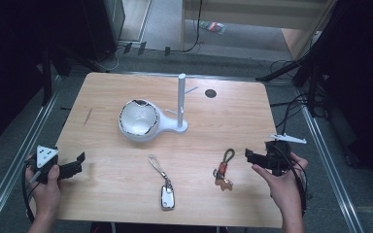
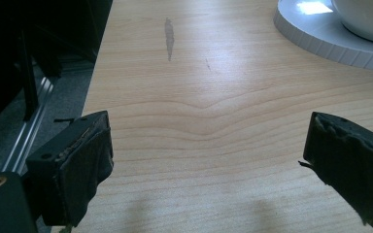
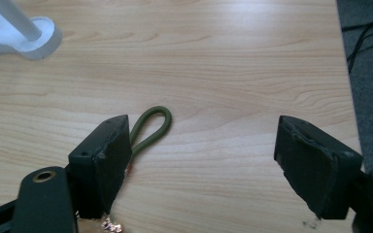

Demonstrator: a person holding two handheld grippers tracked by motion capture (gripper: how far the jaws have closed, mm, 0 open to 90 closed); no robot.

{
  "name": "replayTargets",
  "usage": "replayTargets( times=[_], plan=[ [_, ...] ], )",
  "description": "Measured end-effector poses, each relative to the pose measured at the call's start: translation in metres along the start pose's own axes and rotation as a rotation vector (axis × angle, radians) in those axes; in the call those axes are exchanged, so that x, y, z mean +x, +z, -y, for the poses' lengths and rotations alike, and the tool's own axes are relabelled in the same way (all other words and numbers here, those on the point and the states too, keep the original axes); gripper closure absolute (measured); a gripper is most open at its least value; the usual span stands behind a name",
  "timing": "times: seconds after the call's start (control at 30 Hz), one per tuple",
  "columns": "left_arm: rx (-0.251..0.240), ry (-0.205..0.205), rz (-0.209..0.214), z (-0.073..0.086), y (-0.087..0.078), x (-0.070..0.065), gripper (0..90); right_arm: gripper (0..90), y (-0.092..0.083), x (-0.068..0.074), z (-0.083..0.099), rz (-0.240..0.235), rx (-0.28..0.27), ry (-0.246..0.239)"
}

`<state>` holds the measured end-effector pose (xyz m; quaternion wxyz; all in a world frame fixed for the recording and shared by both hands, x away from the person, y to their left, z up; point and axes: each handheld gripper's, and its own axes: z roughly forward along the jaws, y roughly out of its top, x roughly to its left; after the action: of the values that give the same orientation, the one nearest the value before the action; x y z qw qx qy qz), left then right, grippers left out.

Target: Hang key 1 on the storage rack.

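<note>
A keychain [image 1: 225,169] with a dark green cord loop [image 3: 153,127] and an orange-brown charm lies on the wooden table [image 1: 102,189], right of centre. My right gripper [image 1: 248,155] hovers just to its right, held in a hand, jaws open and empty [image 3: 201,160]; the loop runs under its left jaw. A silver car key fob [image 1: 167,196] on a thin strap lies near the front edge. My left gripper [image 1: 80,162] rests at the table's left edge, open with bare wood between its jaws [image 2: 206,165].
A white stand with a bowl [image 1: 138,119] and an upright post [image 1: 181,99] sits mid-table; its base shows in the left gripper view [image 2: 320,34] and the right gripper view [image 3: 34,36]. A round dark hole [image 1: 210,93] marks the far side. Metal rails [image 1: 9,170] flank the table.
</note>
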<state>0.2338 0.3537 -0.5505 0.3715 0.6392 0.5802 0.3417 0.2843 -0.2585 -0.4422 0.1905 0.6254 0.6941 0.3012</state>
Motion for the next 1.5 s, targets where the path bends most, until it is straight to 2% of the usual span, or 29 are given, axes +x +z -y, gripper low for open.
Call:
replayTargets(
  times=[0.13,0.2,0.27,0.83,1.03,1.13,1.2,1.37,1.5],
  plan=[
    [0.005,0.0,0.003,0.0,0.0,0.0,4.1,22.0,0.004,0.01,-0.009,0.0,0.059,-0.031],
    [0.005,-0.002,0.004,0.0,0.0,0.0,4.1,22.0,0.008,0.015,-0.011,0.018,0.09,-0.056],
    [0.005,-0.002,0.005,0.0,0.0,0.0,4.2,22.1,0.011,0.02,-0.012,0.03,0.118,-0.061],
    [0.013,0.004,0.016,-0.001,0.001,0.001,4.2,19.4,0.027,0.048,-0.006,-0.006,0.214,-0.059],
    [0.013,-0.001,0.016,-0.001,0.001,0.001,4.2,24.0,0.036,0.062,-0.002,-0.013,0.248,-0.069],
    [0.011,-0.001,0.015,-0.001,0.002,0.001,4.2,29.8,0.04,0.066,0.0,-0.036,0.274,-0.048],
    [0.011,-0.002,0.015,-0.001,0.002,0.001,4.1,31.4,0.042,0.067,0.001,-0.033,0.287,-0.04],
    [0.012,0.0,0.015,-0.001,0.002,0.001,4.2,37.3,0.052,0.068,0.005,-0.006,0.331,-0.004],
    [0.012,0.0,0.015,-0.001,0.002,0.001,4.2,38.3,0.059,0.069,0.008,0.014,0.346,0.009]
  ],
)
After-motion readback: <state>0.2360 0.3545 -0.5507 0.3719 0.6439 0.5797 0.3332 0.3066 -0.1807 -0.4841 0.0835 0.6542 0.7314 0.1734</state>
